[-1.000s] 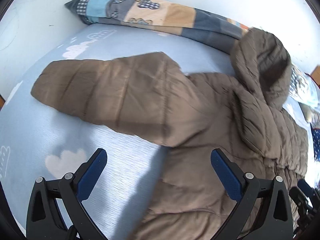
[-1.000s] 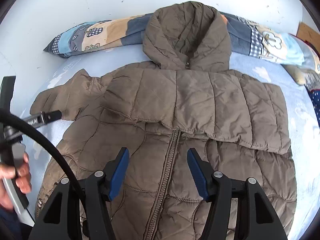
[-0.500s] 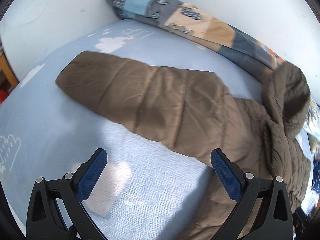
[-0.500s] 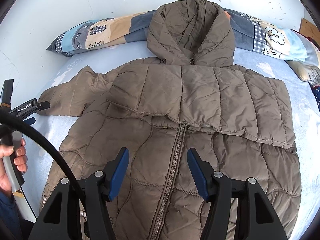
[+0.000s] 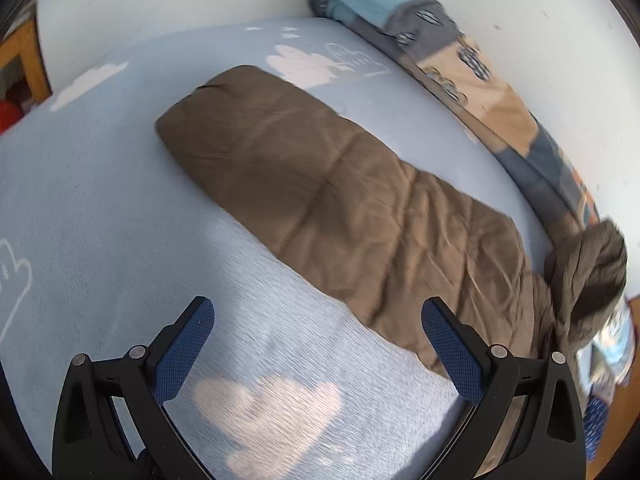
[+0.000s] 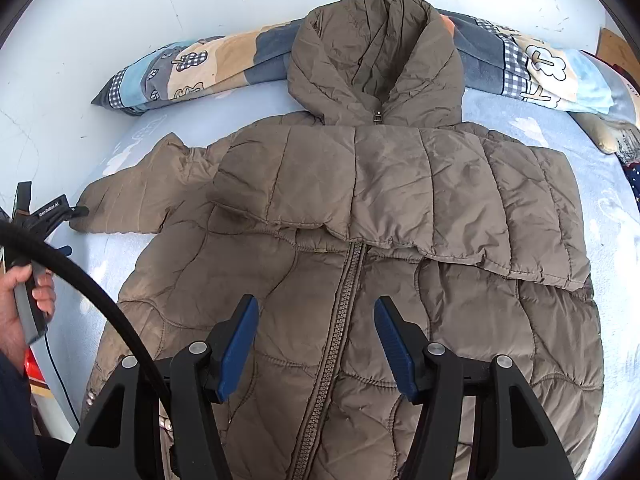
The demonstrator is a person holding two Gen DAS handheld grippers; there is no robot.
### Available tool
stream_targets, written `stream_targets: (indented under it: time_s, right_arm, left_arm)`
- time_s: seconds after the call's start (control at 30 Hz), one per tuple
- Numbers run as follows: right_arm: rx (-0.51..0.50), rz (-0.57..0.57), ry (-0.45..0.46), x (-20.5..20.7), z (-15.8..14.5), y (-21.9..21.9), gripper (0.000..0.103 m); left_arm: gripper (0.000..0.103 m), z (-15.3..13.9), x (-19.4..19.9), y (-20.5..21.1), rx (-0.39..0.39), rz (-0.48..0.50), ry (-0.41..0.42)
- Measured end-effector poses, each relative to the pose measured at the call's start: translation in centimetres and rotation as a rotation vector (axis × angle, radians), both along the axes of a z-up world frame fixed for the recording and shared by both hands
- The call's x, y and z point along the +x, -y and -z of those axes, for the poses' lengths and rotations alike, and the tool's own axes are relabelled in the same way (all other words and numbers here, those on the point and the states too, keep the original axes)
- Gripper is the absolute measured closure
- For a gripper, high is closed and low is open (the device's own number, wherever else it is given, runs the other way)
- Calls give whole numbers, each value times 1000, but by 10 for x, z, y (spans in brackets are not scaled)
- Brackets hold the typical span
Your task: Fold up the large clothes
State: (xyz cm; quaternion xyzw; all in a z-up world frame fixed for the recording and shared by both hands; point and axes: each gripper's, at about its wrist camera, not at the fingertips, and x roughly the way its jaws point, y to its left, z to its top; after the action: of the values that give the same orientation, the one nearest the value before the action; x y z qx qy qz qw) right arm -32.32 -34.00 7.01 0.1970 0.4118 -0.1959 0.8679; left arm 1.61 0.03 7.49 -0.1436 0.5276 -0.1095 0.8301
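Observation:
A brown quilted hooded jacket [image 6: 384,216] lies front up on a light blue bed, zipper down the middle. Its right sleeve [image 6: 400,184] is folded across the chest. Its left sleeve [image 5: 320,184] stretches out flat to the left, cuff [image 6: 96,208] at the far end. My left gripper [image 5: 318,320] is open and empty above the sheet, just short of the sleeve's near edge. It shows in the right wrist view [image 6: 52,212] beside the cuff. My right gripper [image 6: 316,320] is open and empty above the zipper [image 6: 340,320] on the lower front.
A patchwork pillow [image 6: 192,68] lies along the white wall behind the hood [image 6: 376,60]; it also shows in the left wrist view [image 5: 460,64]. The bed sheet [image 5: 100,200] has white cloud prints. A black cable [image 6: 80,280] crosses the lower left. More bedding [image 6: 616,136] sits at the far right.
My left gripper has swung left along the outstretched sleeve toward its cuff. My right gripper has moved slightly closer over the jacket front. Both stay open.

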Motion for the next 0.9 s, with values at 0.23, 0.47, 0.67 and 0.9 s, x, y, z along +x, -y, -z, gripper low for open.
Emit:
stream_targets:
  time_s: [0.23, 0.47, 0.67, 0.9]
  right_arm:
    - [-6, -20, -1, 3, 2, -4, 38]
    - [-6, -30, -35, 9, 14, -3, 38]
    - [-4, -24, -49, 11, 21, 2, 38]
    - [-6, -19, -69, 9, 27, 6, 38]
  left_arm:
    - [0, 20, 40, -84, -306, -202, -54]
    - [6, 47, 62, -115, -413, -304, -77]
    - [7, 57, 82, -123, -470, -343, -38]
    - [14, 66, 100, -125, -488, -362, 18]
